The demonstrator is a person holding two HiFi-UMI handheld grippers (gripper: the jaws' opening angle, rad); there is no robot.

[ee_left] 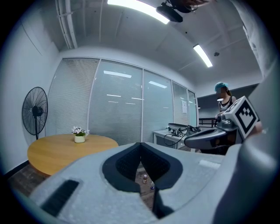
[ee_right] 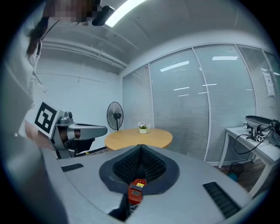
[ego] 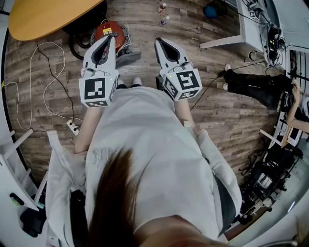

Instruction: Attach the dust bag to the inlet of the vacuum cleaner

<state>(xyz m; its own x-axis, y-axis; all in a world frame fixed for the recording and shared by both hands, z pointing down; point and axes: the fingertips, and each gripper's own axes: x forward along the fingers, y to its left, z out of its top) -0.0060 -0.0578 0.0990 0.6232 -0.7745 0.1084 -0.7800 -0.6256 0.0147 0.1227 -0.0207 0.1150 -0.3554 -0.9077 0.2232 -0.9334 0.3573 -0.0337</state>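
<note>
The red vacuum cleaner (ego: 110,33) sits on the wooden floor just beyond my left gripper (ego: 112,40), with a grey part (ego: 127,55) lying beside it. I cannot make out a dust bag in any view. Both grippers are held out level in front of the body, side by side and well above the floor. The left gripper (ee_left: 140,146) is shut with nothing in it. The right gripper (ego: 160,43) is also shut and empty. In the right gripper view the vacuum cleaner (ee_right: 136,191) shows below the right gripper (ee_right: 140,148), through the opening behind its tips.
A round wooden table (ego: 48,17) with a flower pot (ee_left: 79,136) stands at the far left, a fan (ee_left: 35,111) behind it. Two small bottles (ego: 163,13) stand on the floor ahead. A white cable and power strip (ego: 72,126) lie left. A person (ego: 256,84) sits by the white desk (ego: 251,29).
</note>
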